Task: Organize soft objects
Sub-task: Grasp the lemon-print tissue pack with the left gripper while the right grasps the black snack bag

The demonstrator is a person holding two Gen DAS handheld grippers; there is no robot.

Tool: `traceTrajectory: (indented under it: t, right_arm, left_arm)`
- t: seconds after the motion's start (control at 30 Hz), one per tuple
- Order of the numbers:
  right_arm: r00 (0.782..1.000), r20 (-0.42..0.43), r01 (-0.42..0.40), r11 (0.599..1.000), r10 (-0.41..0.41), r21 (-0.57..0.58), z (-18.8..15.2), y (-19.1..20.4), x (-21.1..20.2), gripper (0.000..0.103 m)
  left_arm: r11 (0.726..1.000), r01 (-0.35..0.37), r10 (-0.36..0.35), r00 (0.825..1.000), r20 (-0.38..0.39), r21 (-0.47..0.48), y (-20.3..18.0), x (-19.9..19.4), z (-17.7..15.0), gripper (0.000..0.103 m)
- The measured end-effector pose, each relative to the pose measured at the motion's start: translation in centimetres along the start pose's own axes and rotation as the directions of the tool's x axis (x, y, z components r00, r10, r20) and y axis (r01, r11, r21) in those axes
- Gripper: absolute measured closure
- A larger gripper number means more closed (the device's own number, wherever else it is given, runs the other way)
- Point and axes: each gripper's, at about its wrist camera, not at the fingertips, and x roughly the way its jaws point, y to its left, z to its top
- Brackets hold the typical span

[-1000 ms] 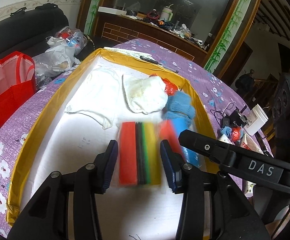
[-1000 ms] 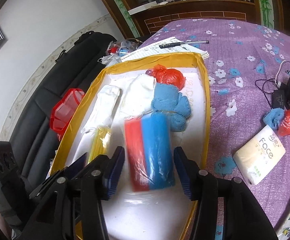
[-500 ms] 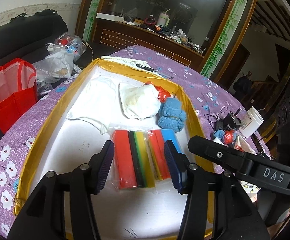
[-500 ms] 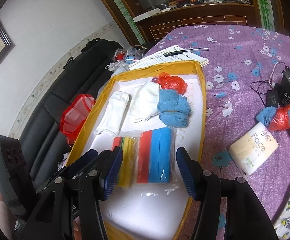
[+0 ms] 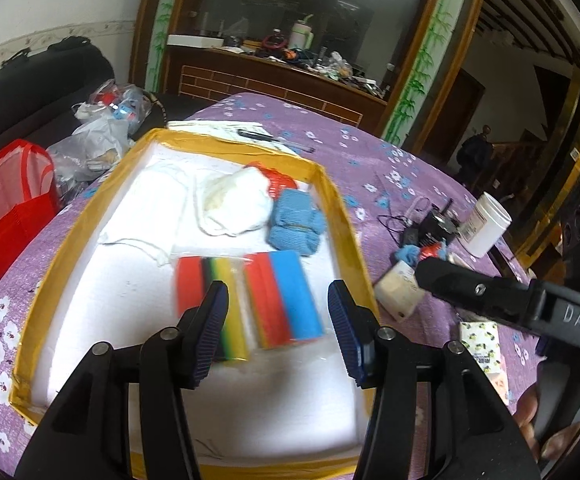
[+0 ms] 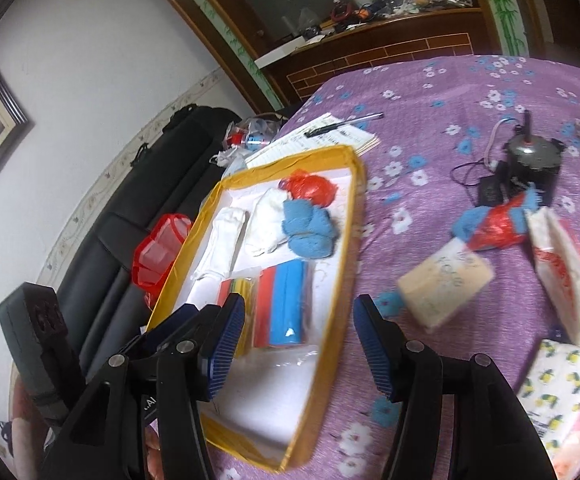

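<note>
- Sponge packs sit side by side on the white floor of the tray (image 5: 341,216), near its front-right part: red-black-yellow pack (image 5: 206,288) on the left, red-and-blue pack (image 5: 286,292) on the right, both in clear wrap
- left gripper (image 5: 278,328) hovers above them, jaws parted, nothing between the pads; both packs lie free below
- right gripper (image 6: 297,344) also parted and empty, over the tray's right wall; red-and-blue pack (image 6: 286,300) shows behind its left finger
- behind the packs: blue knit bundle (image 5: 295,224), touching or just beside a white cloth lump (image 5: 236,204)
- flat white cloth (image 5: 146,204) spread at the tray's left
- red plastic bag (image 5: 278,178) at the far end, partly hidden by the white lump
- outside the tray on the purple flowered tablecloth (image 6: 429,92): cream tissue pack (image 6: 445,284), second blue-and-red bundle (image 6: 493,224), a black device with cable (image 6: 529,164), possibly a small motor, blurred
- pen on papers (image 6: 341,124) beyond the far wall
</note>
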Motion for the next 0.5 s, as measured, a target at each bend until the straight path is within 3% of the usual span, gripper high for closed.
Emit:
traceTrajectory:
  t: [0.5]
  right_arm:
    - [0.990, 0.125, 0.051, 0.992, -0.065, 0.112, 1.1, -9.7, -10.2, 0.043]
  left_arm:
    - [0.986, 0.074, -0.065, 0.996, -0.069, 0.149, -8.4, 0.7, -1.2, 0.053]
